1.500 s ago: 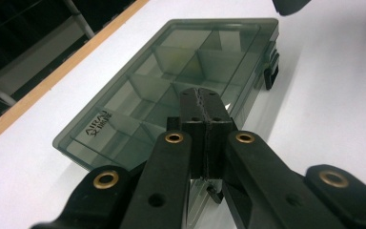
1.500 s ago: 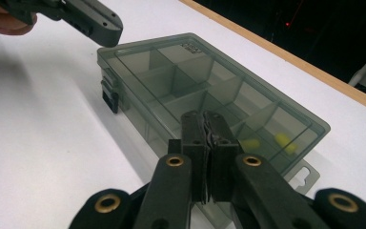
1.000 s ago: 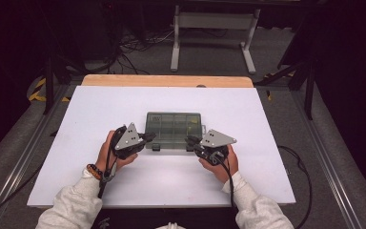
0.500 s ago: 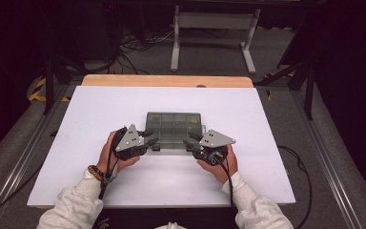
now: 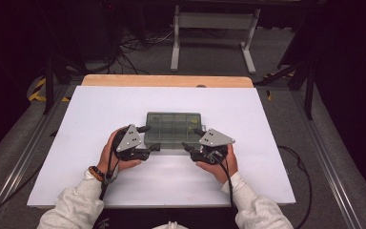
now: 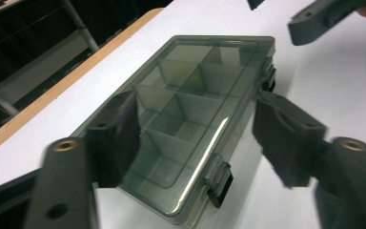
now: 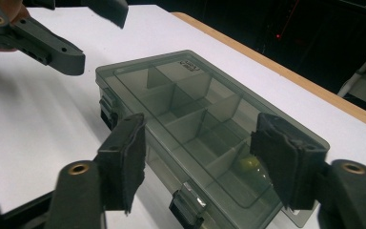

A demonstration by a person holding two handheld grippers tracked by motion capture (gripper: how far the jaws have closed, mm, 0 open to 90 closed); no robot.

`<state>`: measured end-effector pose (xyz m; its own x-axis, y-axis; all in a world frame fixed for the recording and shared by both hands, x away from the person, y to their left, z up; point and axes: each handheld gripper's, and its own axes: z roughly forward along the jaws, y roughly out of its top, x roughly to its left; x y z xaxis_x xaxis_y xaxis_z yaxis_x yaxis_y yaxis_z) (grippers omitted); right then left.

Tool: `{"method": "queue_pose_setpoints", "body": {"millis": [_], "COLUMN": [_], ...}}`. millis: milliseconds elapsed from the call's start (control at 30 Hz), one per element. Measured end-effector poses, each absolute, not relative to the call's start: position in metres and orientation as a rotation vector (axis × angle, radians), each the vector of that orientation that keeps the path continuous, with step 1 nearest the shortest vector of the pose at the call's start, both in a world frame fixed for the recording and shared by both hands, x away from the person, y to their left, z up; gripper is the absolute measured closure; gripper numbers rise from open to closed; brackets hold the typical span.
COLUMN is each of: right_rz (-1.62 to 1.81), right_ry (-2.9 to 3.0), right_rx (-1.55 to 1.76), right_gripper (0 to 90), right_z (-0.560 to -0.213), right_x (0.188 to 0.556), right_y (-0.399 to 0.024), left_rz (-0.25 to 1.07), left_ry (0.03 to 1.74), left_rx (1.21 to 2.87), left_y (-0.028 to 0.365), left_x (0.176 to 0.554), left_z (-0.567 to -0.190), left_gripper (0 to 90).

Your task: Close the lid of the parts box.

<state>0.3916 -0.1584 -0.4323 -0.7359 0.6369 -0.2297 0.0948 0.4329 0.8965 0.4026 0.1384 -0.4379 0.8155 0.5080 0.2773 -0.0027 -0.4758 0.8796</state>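
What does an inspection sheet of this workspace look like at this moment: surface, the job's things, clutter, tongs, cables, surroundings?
Surface: white table top with a wooden strip along its far edge.
Job's things: smoky see-through compartment box, lid shut, two latches on the near side; a small yellowish item in one end compartment.
Clutter: nothing seen.
Tongs: left tongs and right tongs each straddle one end of the box, have just been opening, pads off the box.
Cables: one trails from each tool toward the person; more lie on the floor behind the table.
Surroundings: dark room, a white metal stand beyond the table.
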Motion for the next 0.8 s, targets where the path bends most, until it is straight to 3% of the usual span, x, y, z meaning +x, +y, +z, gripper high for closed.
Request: {"method": "queue_pose_setpoints", "body": {"millis": [167,367,800], "right_rz": [1.265,1.259,1.239], "right_ry": [2.127,2.111,2.109], "right_rx": [0.621,0.639,0.625], "right_gripper": [23.1,17.0,16.2], "right_z": [-0.4329,-0.4310,-0.4264], "right_x": [0.3907,0.3903,0.3818], "right_y": [-0.1559,-0.1565,-0.1610], "left_rz": [0.630,0.621,0.635], "left_ry": [0.403,0.409,0.380], "left_rx": [1.962,1.960,1.972], "left_y": [0.1402,0.1406,0.1473], "left_x": [0.4031,0.4029,0.3939], "left_z": [-0.4378,-0.4383,-0.4355], "left_gripper": [17.4,6.3,5.1]}}
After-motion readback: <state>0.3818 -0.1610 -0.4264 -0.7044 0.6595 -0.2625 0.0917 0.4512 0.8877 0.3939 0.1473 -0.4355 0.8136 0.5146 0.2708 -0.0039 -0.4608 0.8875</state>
